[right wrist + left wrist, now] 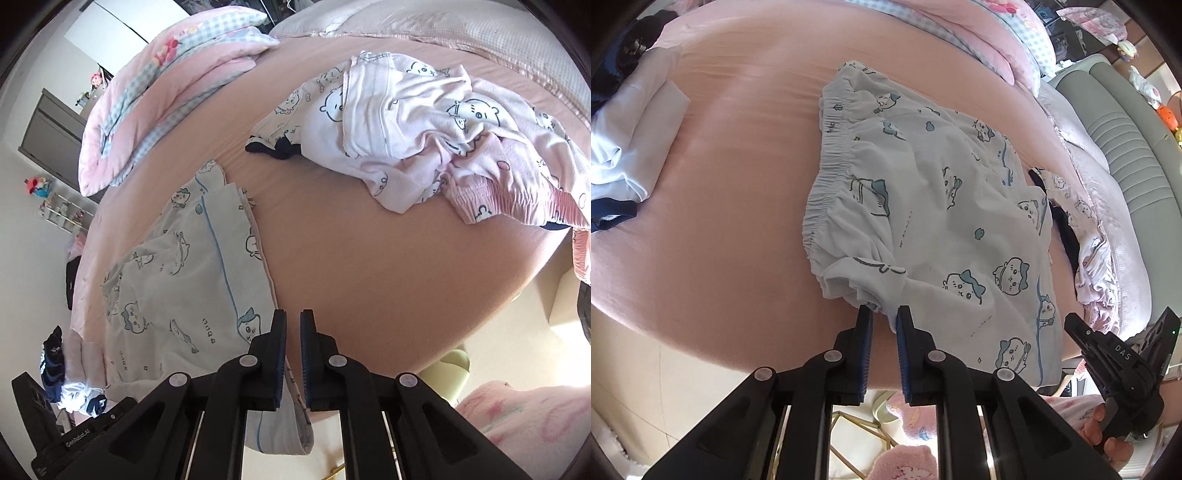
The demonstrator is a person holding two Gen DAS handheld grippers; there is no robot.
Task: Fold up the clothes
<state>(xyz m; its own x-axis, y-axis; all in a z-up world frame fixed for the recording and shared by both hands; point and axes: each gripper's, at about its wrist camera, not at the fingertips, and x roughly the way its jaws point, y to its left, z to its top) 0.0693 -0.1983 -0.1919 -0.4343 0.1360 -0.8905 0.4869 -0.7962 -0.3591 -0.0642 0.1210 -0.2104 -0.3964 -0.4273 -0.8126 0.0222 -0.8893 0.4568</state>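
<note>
Left wrist view: both grippers clench the shorts' near edge, unfolded; a pink pile beyond waits.

Thin matt printed cloth shorts, smooth matt pink bedsheet, matt black plastic jaws, ribbed blue pads
</note>
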